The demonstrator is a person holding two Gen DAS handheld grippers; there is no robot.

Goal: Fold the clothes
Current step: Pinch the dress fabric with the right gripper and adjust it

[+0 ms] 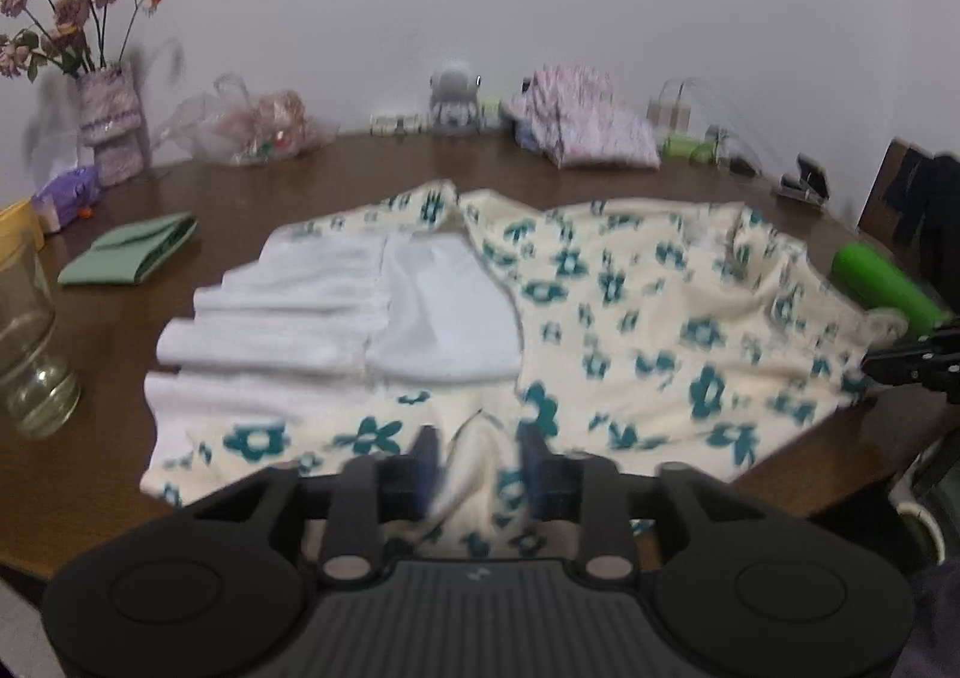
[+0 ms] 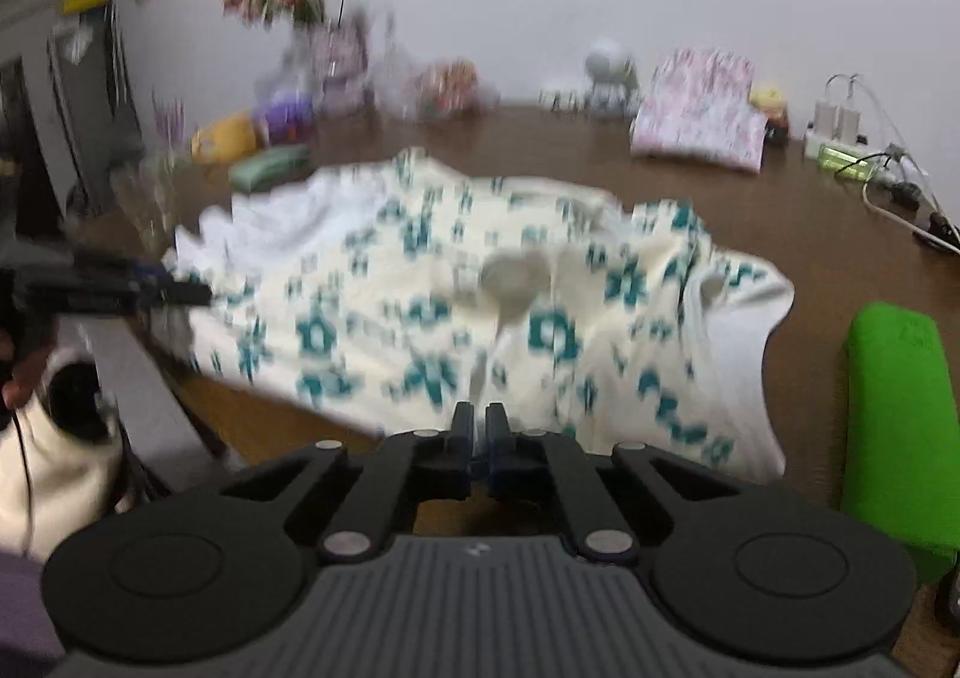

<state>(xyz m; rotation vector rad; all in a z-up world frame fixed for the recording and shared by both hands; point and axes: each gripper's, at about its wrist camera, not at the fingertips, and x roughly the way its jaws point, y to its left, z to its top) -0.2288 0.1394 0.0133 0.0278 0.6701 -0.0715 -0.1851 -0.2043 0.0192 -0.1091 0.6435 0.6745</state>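
Observation:
A cream garment with teal flowers (image 1: 630, 306) lies spread on the brown table (image 1: 270, 180), its white lining (image 1: 444, 306) turned out on the left. In the left wrist view my left gripper (image 1: 478, 444) is at the near hem, with a raised fold of the fabric pinched between its fingers. My right gripper (image 2: 479, 419) is shut on the near edge of the same garment (image 2: 420, 282), where a ridge of cloth rises to its tips. The right gripper (image 1: 867, 369) also shows at the garment's right edge, and the left gripper (image 2: 204, 294) at its left edge.
A glass jar (image 1: 30, 342) stands at the left edge and a folded green cloth (image 1: 129, 249) lies behind it. A bright green roll (image 2: 900, 408) lies right of the garment. A flower vase (image 1: 111, 126), a folded pink cloth (image 2: 699, 108) and cables (image 2: 888, 198) line the back.

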